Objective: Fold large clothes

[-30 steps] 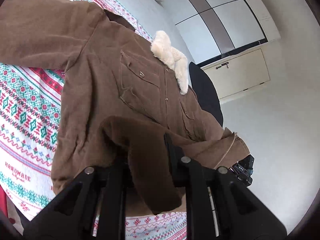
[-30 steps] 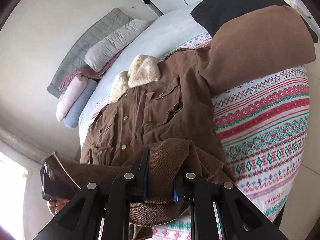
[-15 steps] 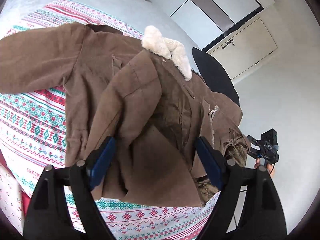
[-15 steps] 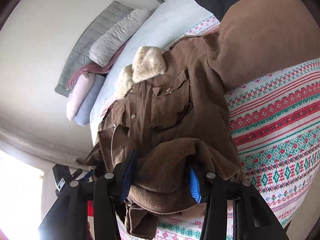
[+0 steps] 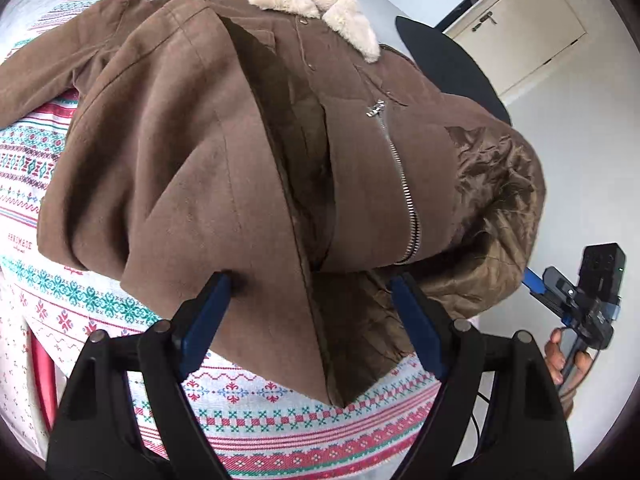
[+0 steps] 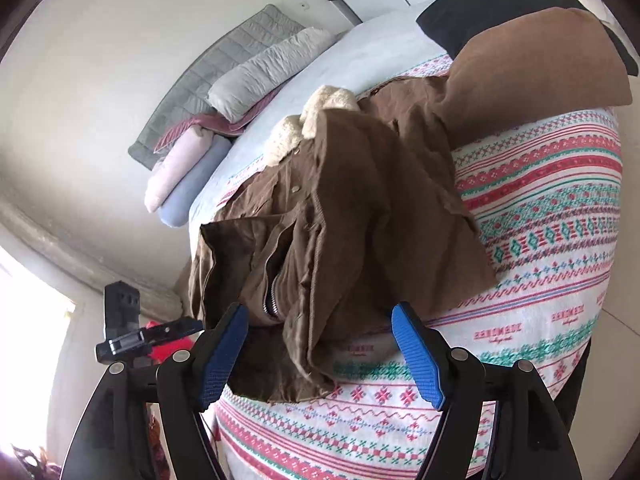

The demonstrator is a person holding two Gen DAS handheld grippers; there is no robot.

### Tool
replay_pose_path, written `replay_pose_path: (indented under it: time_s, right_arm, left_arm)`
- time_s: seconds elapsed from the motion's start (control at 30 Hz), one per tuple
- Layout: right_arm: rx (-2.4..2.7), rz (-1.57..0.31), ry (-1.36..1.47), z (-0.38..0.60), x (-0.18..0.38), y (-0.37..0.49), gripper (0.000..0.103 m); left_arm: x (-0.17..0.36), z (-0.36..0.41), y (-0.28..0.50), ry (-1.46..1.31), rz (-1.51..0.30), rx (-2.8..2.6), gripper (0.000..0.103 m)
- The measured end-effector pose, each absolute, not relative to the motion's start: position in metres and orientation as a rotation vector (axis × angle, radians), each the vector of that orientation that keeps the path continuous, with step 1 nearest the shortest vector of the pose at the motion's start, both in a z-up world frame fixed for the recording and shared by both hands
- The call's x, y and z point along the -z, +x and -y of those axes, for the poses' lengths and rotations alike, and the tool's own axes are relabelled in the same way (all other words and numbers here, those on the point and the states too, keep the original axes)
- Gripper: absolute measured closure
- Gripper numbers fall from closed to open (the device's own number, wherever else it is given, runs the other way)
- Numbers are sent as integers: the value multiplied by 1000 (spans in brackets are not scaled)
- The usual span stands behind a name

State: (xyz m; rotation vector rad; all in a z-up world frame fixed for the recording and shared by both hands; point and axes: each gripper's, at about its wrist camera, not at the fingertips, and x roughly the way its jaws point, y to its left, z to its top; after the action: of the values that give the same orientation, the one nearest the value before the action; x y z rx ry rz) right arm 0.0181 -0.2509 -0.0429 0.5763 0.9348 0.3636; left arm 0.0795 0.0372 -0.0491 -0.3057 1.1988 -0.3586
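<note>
Here, in the left wrist view, the left tool (image 5: 308,308) stands with its blue pads wide apart and nothing pinched; the lower hem of the brown fleece-collared jacket (image 5: 224,152) lies between and just beyond them. The jacket rests on the patterned bedspread (image 5: 256,412), both side panels folded inward, collar (image 5: 316,4) far from the tool, so its long axis runs straight away from the jaws. The right tool (image 5: 592,300) shows at the right edge, in a hand.

In the right wrist view, the right tool (image 6: 320,336) is opening, pads clear of the cloth, with the jacket's (image 6: 360,208) hem corner hanging loose between them. One sleeve (image 6: 536,68) still sprawls out to the upper right. The left tool (image 6: 132,332) sits at lower left.

Judging from this, both tools are at the hem end, so the next fold likely carries hem toward collar; the right is nearer the stray sleeve.
</note>
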Motion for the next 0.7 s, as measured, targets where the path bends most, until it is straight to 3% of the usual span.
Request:
replay_pose_path:
  time_s: [0.07, 0.13, 0.17, 0.2, 0.23, 0.27, 0.53, 0.7]
  right_arm:
    - [-323, -979, 556, 233, 58, 24, 27]
    - [-302, -1017, 573, 220, 79, 32, 27]
    - [-290, -1024, 581, 215, 88, 34, 28]
    - [-298, -1018, 588, 210, 96, 37, 39]
    - [-331, -1010, 612, 207, 103, 39, 87]
    - [-350, -1011, 654, 206, 106, 39, 95]
    - [-455, -738, 643, 204, 11, -43, 100]
    - [-397, -715, 651, 225, 15, -100, 100]
  left_arm:
    - [61, -31, 74, -282, -1179, 244, 24]
    - [73, -31, 65, -279, -1170, 189, 47]
    - [79, -34, 60, -282, -1175, 166, 75]
    - [85, -38, 56, -295, -1182, 171, 96]
    - [88, -45, 51, -312, -1186, 187, 97]
    - [86, -54, 44, -345, -1178, 207, 98]
    - [-8, -142, -43, -564, -891, 305, 100]
    - [20, -177, -95, -645, -933, 296, 100]
